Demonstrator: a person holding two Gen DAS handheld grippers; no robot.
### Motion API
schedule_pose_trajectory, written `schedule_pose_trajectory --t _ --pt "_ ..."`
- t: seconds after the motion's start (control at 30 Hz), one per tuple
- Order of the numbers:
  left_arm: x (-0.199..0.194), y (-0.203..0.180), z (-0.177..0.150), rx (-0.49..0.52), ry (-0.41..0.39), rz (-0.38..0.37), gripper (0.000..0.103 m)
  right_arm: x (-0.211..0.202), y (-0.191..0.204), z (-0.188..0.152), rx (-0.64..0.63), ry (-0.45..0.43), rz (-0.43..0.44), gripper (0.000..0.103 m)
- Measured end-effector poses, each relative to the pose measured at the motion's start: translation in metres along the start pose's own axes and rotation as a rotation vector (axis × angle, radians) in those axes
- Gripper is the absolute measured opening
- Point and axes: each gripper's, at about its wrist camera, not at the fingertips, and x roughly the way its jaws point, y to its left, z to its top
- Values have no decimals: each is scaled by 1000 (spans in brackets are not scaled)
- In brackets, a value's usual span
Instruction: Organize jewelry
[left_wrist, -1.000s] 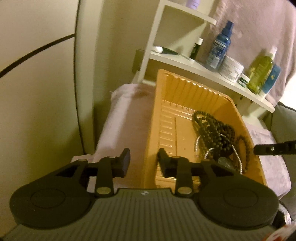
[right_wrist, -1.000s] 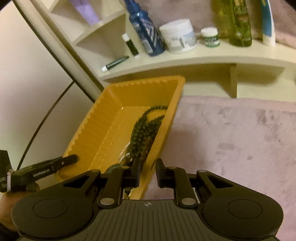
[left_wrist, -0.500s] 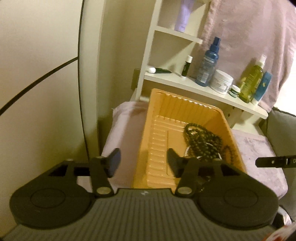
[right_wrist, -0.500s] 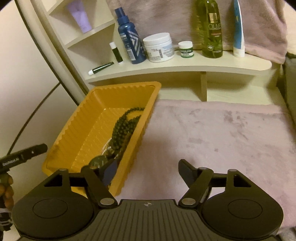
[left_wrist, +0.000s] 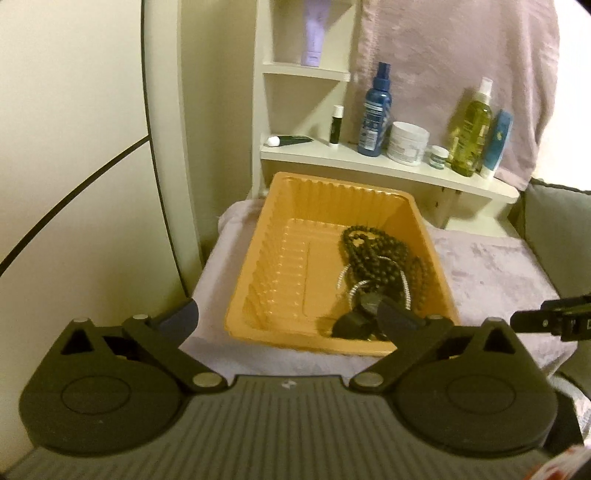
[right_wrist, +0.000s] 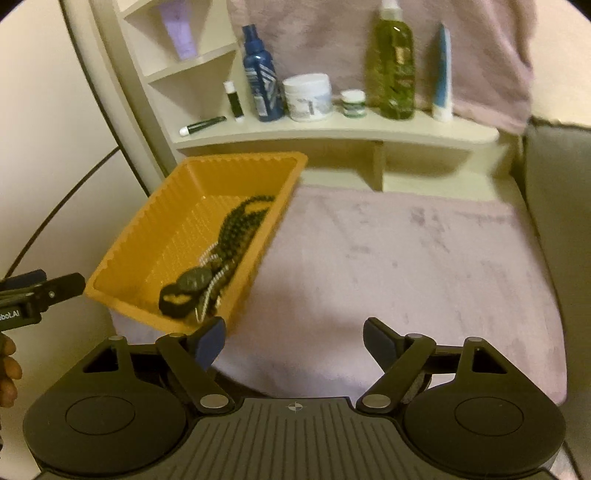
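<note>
Covering the surface: pink plush cloth (right_wrist: 406, 266). Orange tray (left_wrist: 284, 266) resting on it, at its left end. Black bead necklaces (left_wrist: 376, 258) heaped in tray's right half. Left gripper (left_wrist: 288, 317), right gripper (right_wrist: 293, 339): both spread wide, empty, before the tray.

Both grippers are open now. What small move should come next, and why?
Probably pull both back and finish: the left hand-held gripper and right hand-held gripper are open and empty, and the beaded necklaces already lie inside the yellow tray.
</note>
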Motion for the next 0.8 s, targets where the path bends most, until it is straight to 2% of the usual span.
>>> schedule_pose_trajectory --t 0.3,0.53,0.8 --pt "-17 -37 -8 37 39 -57 102 -25 -23 -26 105 8 -31 81" --pt "-28 -69 -19 77 60 -83 102 -49 -32 -41 117 -15 -77 81" --pt "-39 -94 -22 102 67 -87 102 -73 -35 -51 108 -40 -79 81"
